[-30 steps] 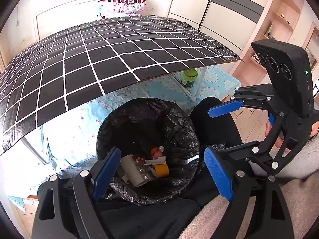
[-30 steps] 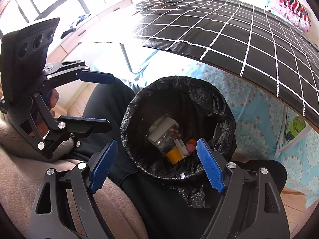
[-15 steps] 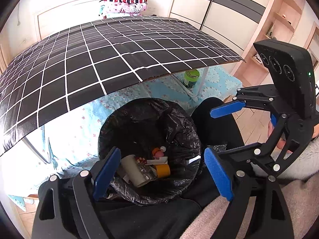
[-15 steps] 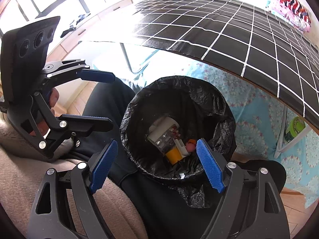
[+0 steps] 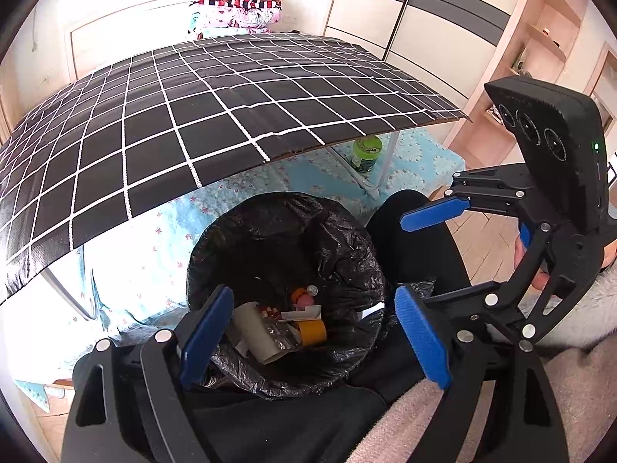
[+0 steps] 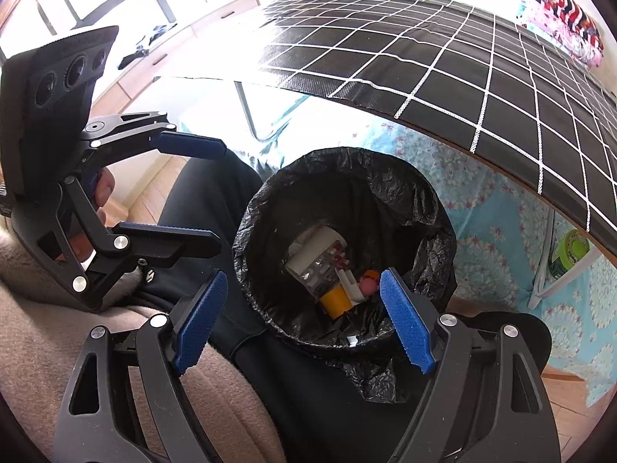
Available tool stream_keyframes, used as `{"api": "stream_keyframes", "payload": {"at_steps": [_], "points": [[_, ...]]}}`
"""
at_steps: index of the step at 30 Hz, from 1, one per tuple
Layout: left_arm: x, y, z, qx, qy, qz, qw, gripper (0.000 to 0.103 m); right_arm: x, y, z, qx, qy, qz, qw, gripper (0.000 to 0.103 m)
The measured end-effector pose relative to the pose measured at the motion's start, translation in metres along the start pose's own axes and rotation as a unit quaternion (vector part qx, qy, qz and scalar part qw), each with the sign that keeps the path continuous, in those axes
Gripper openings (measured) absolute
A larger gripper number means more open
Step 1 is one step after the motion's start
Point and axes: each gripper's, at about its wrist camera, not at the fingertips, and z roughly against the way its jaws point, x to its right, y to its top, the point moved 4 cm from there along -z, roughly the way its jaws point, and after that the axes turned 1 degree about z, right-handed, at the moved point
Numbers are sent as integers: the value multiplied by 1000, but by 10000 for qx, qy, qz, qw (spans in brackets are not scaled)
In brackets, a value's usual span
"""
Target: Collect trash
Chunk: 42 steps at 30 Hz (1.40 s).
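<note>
Black-lined trash bin at frame centre holds several discarded items, the checkered table above shows none, and left gripper and right gripper hang released and empty, so collection appears complete.

A round bin lined with a crinkled black plastic bag stands upright on the floor beside the table's edge, holding at its bottom a pale cardboard tube, a yellow tape roll, a small orange-capped item and white scraps.
</note>
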Motion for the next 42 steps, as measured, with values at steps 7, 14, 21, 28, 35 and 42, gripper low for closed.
{"api": "stream_keyframes", "payload": {"at_steps": [7,14,21,28,35,42], "points": [[1,0,1,1,-1,-15,10000,83,-1,1,0,8,-16,19,10000,81],[0,0,1,-11,7,-15,10000,83,-1,1,0,0,-31,24,10000,81],[1,1,1,12,-7,-37,10000,83,-1,1,-1,-1,-23,25,10000,81],[2,1,2,15,-9,-52,10000,83,-1,1,-1,-3,-29,29,10000,81],[2,1,2,11,-18,-61,10000,83,-2,1,-1,19,-26,15,10000,81],[2,2,2,21,-17,-94,10000,83,-2,1,1,22,-41,26,10000,81]]}}
